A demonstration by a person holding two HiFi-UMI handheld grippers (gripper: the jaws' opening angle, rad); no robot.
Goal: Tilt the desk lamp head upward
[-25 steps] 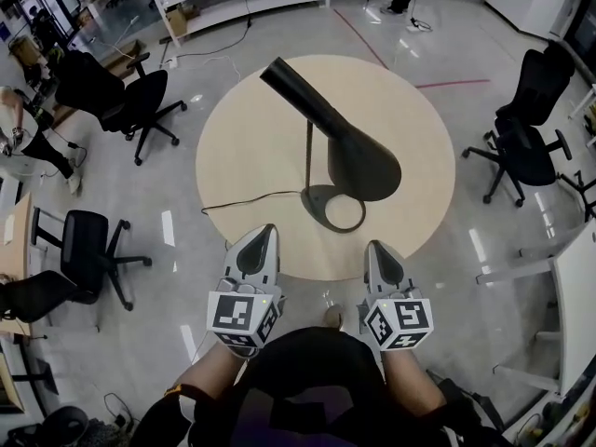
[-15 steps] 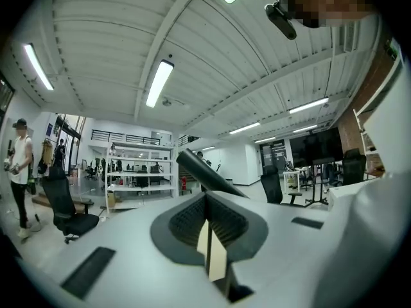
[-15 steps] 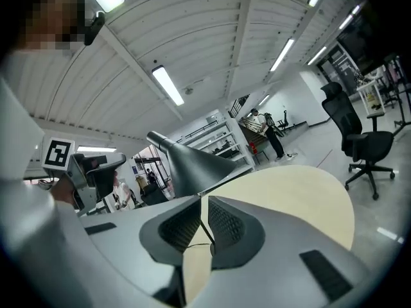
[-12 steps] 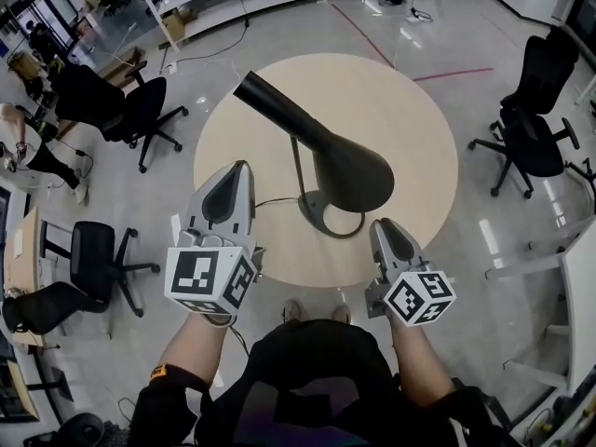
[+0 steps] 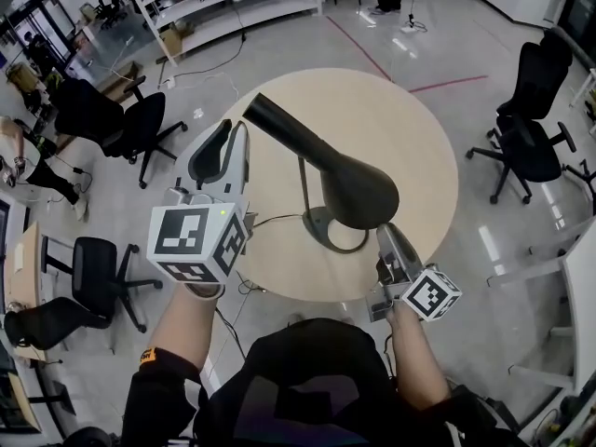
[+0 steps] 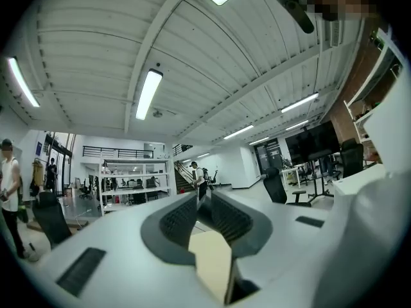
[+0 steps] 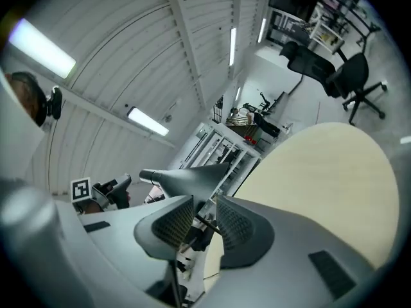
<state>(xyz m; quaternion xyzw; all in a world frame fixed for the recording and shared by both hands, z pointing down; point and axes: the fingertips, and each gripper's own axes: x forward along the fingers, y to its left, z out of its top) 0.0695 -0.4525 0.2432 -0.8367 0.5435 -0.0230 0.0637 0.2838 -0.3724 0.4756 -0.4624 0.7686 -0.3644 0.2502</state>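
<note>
A dark desk lamp stands on the round beige table (image 5: 410,128). Its cone-shaped head (image 5: 345,180) slopes down toward me, with the narrow rear end (image 5: 256,110) high at the left. A thin stem rises from the ring base (image 5: 328,234). My left gripper (image 5: 235,130) is raised beside the head's narrow end, apart from it, jaws a little open and empty. In the left gripper view the left gripper (image 6: 204,201) shows only the table between its jaws. My right gripper (image 5: 385,230) is low by the base, open and empty. The right gripper (image 7: 204,205) looks up at the lamp head (image 7: 192,177).
The lamp's cable (image 5: 270,220) trails left off the table. Black office chairs stand at the left (image 5: 126,110), lower left (image 5: 93,259) and right (image 5: 526,142). White shelving (image 5: 223,3) is at the back. People are at the far left edge (image 5: 23,147).
My left gripper has risen from the table's near edge up and left to beside the lamp head's narrow end. The right gripper has shifted slightly right. The lamp has not moved.
</note>
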